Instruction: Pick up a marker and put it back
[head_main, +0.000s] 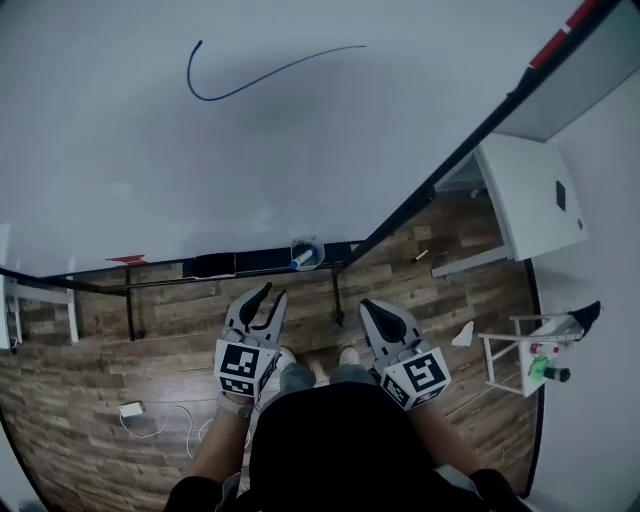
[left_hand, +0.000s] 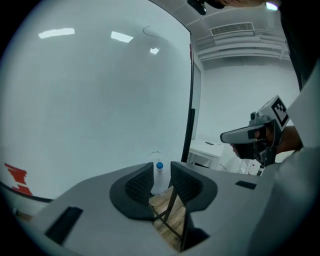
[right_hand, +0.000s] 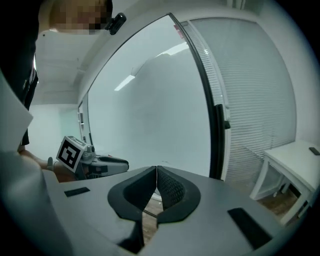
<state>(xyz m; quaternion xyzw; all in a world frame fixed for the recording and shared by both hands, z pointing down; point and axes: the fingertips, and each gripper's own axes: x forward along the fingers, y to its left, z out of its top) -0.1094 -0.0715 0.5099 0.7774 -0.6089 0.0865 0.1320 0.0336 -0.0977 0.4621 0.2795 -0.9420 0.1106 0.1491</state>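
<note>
Looking steeply down, we see a person standing on a wood-plank floor in front of a large whiteboard. A curved blue line is drawn on the far part of the board. At the board's lower edge, a clear cup sits on a dark ledge, and the blue-capped marker stands upright inside it.

The person holds both tools low, near their body and well short of the cup. The left gripper has its jaws a little apart with nothing between them; we see the cup and marker far beyond the gap. The right gripper has its jaws pressed together at the tips, and it is empty.

A white table stands to the right of the board. A white charger with a cable lies on the floor to the left.
</note>
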